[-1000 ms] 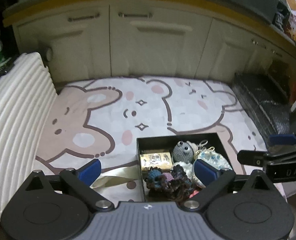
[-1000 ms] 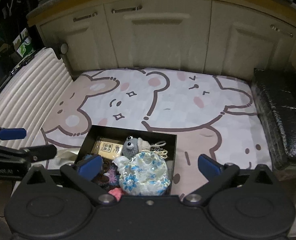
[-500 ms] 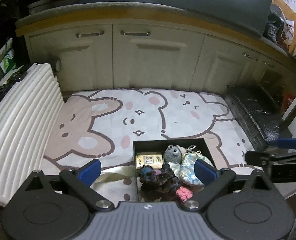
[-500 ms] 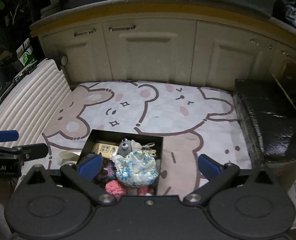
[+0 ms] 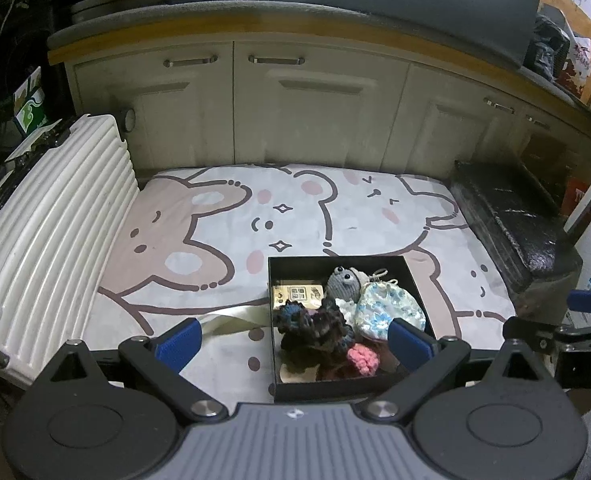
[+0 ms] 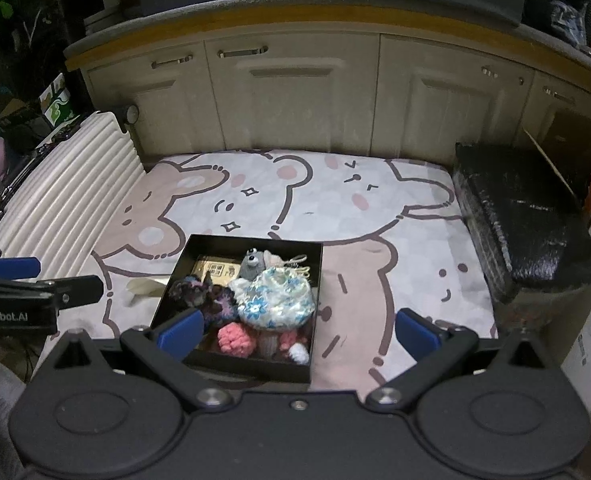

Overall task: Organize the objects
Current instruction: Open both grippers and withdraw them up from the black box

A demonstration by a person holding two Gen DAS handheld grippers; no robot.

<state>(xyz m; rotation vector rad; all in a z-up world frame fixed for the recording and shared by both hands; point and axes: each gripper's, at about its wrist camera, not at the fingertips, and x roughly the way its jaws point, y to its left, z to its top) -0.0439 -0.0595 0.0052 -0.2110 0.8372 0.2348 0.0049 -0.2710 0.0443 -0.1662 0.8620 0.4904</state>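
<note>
Black card box (image 5: 337, 388) sits on the bear-print mat (image 5: 223, 240), seen from the left wrist just ahead of the left gripper (image 5: 293, 340). Both blue pads stand wide apart and hold nothing; the right pad overlaps the box's near right corner, the left pad hangs over bare mat. Inside the box a grey knitted toy (image 5: 341, 282) with round eyes leans at the back, a gold packet (image 5: 295, 294) lies flat to its left, a floral pouch (image 5: 389, 310) fills the right side, a dark yarn bundle (image 5: 315, 326) takes the middle and a pink knit (image 5: 361, 358) sits near the front wall. A white ribbed suitcase (image 5: 55, 240) lies along the mat's left edge, a black block (image 5: 511, 224) along its right, cream cupboards (image 5: 307, 116) behind. The right gripper (image 5: 567, 320) pokes in at the right edge.

From the right wrist, the right gripper (image 6: 297, 330) is likewise spread wide and empty, above the mat (image 6: 395, 208). Its left pad overlaps the box (image 6: 251, 366) at the near left corner; its right pad is over the mat, clear of the box. The pouch (image 6: 277, 300) sits on top of the heap, the grey toy (image 6: 253, 266) behind it, the gold packet (image 6: 215, 270) back left, the yarn bundle (image 6: 205, 298) left, the pink knit (image 6: 231, 338) in front. The left gripper (image 6: 35, 284) reaches in from the left, beside the suitcase (image 6: 67, 196); the block (image 6: 523, 216) lies right
</note>
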